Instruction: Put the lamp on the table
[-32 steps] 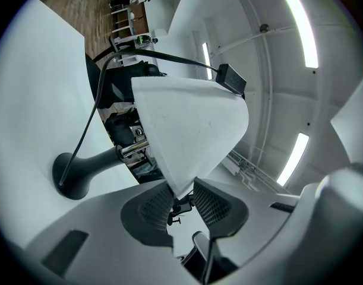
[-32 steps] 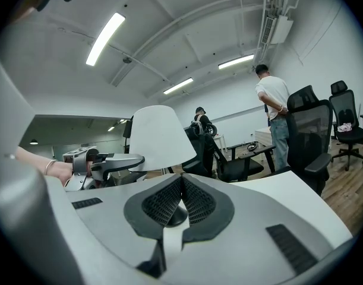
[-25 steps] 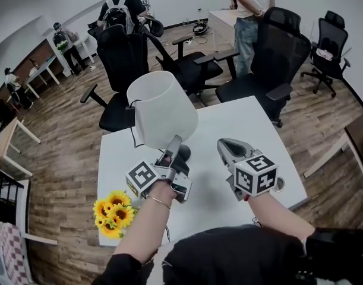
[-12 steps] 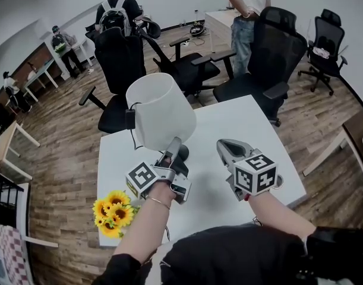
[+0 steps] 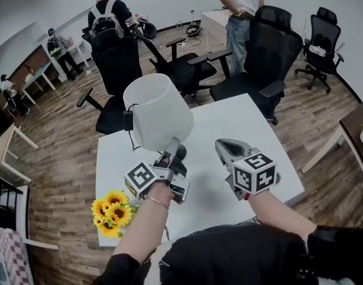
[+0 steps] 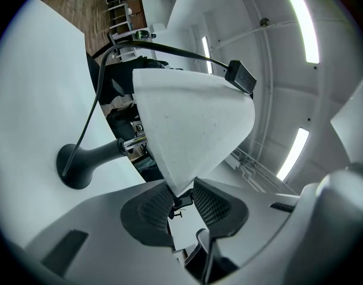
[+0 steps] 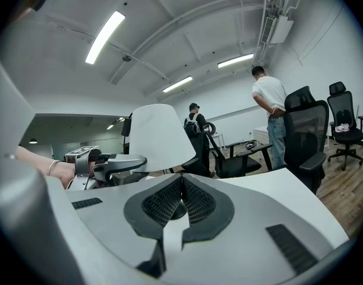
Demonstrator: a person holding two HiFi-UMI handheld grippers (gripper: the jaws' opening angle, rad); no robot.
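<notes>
Table (image 5: pixel 252 120), white, amid black office chairs (image 5: pixel 275 43)

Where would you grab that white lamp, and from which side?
Probably take the lamp by its slim dark stem, just above its round base, coming in level from the near side under the shade. The stem is narrow enough for jaws; the shade is wide and thin, and the cord hangs at its left.

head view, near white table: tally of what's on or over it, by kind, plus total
lamp: 1
sunflower bunch: 1, at the left edge of the table
grippers: 2, left gripper and right gripper
Total: 4
</notes>
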